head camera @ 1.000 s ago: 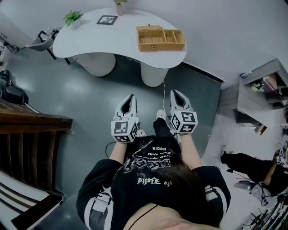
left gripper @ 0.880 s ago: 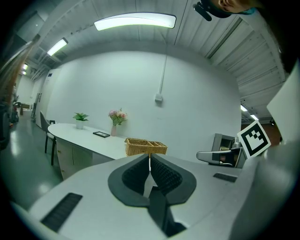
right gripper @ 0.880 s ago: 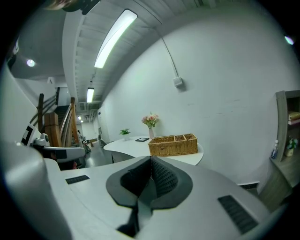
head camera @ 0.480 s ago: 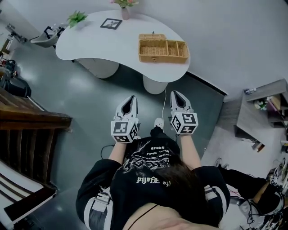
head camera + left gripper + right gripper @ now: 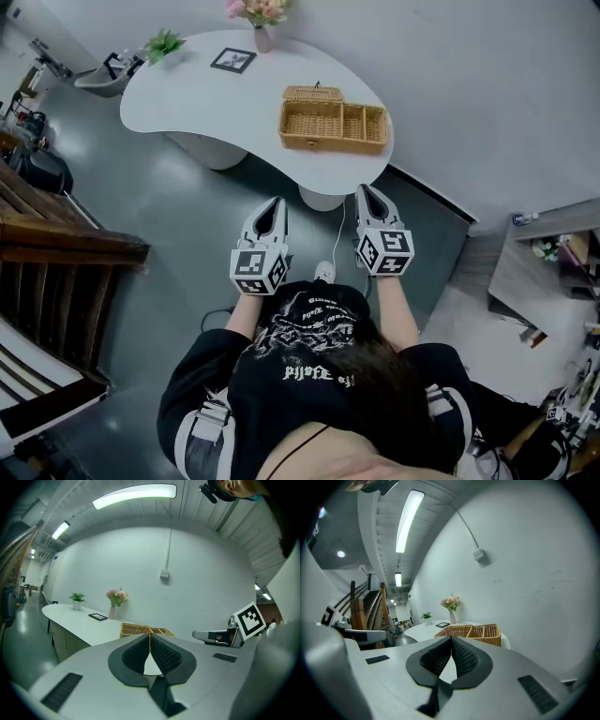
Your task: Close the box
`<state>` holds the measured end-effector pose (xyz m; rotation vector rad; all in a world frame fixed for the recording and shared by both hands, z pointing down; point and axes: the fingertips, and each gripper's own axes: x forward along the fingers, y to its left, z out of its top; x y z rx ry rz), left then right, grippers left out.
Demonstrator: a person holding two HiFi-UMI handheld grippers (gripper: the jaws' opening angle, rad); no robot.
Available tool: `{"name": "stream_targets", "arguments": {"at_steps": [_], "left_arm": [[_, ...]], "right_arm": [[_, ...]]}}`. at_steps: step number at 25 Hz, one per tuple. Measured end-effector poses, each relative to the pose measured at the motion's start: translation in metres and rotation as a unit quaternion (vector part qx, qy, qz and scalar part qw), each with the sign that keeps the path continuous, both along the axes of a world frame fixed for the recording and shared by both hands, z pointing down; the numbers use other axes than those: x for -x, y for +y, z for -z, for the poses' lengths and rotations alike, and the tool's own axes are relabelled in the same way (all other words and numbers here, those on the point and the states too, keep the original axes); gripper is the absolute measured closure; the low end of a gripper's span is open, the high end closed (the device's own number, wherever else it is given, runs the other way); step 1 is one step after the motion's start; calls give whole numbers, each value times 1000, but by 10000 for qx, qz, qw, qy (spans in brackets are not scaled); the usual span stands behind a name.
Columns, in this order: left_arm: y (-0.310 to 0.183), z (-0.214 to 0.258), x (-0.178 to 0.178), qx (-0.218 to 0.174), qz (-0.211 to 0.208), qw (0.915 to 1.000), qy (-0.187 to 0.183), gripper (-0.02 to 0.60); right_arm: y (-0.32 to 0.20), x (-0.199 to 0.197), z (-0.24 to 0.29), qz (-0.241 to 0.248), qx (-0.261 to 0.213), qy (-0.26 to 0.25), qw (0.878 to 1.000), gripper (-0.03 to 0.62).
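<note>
Both grippers empty, box not yet reached.
On the near end of the white table [image 5: 206,94] the wicker box [image 5: 333,120] sits open, compartments apparently empty, a flap [image 5: 313,94] that looks like its lid folded back. The left gripper [image 5: 274,204] and right gripper [image 5: 366,192] hang well short, jaws pressed together on nothing; next comes reaching that flap.

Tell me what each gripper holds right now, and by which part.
Nothing is held. The left gripper and the right gripper are both shut with nothing between them; the wicker box sits untouched on the table ahead.
</note>
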<state>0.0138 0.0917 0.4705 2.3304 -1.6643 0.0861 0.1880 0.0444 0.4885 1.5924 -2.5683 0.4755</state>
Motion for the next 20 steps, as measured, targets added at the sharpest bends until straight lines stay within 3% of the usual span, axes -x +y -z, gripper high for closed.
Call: {"name": "stream_targets", "arguments": {"at_steps": [9,20], "left_arm": [[-22,-10,-34,124,205,9996,115,555],[-42,-22,-32,267,262,9992,151,555]], "right_arm": [[-29,-12,-2,345,13,5,9994,569],[-46,-4,-11,455,132,10,9989,569]]}}
